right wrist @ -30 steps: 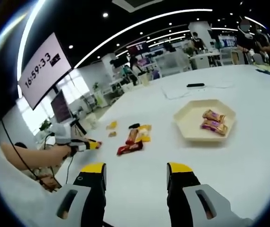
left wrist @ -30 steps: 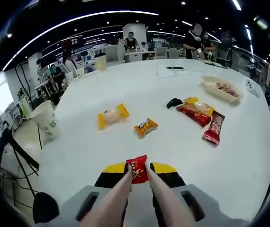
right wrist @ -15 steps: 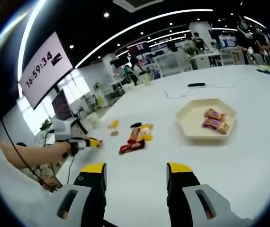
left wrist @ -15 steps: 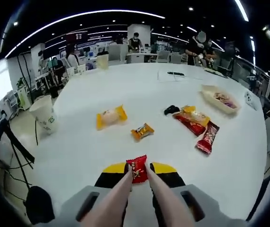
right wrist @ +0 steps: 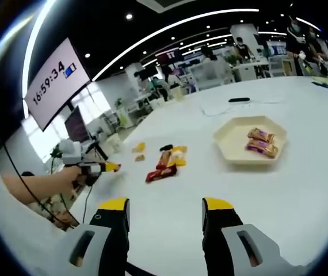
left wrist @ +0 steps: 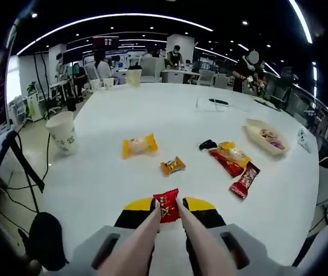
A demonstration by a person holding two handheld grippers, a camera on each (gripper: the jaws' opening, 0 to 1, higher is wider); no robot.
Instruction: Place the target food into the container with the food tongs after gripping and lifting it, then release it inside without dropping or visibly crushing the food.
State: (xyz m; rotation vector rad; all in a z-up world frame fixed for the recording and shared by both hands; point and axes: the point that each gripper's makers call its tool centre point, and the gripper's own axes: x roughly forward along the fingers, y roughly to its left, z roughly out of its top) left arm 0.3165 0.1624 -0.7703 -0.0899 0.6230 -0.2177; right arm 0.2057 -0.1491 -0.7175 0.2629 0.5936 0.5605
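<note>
My left gripper [left wrist: 167,202] is shut on a pair of beige food tongs [left wrist: 142,237], whose tips pinch a small red snack packet [left wrist: 166,207] held above the white table [left wrist: 106,184]. The cream hexagonal tray [left wrist: 256,128] lies at the far right with two wrapped snacks in it. In the right gripper view the tray [right wrist: 231,148] sits ahead on the right. My right gripper [right wrist: 165,210] hangs open over the table with nothing between its jaws. A person's hand holds the left gripper [right wrist: 103,168] at the left of that view.
On the table lie a yellow packet [left wrist: 139,145], a small orange packet [left wrist: 173,165], red packets [left wrist: 243,180] with a yellow one, and a black object [left wrist: 208,144]. A paper cup [left wrist: 63,133] stands at the left edge. A clock screen [right wrist: 52,80] hangs at the left.
The left gripper has risen and drawn back with the red packet still in the tongs, so the table looks smaller and lower. The right gripper has stayed almost still.
</note>
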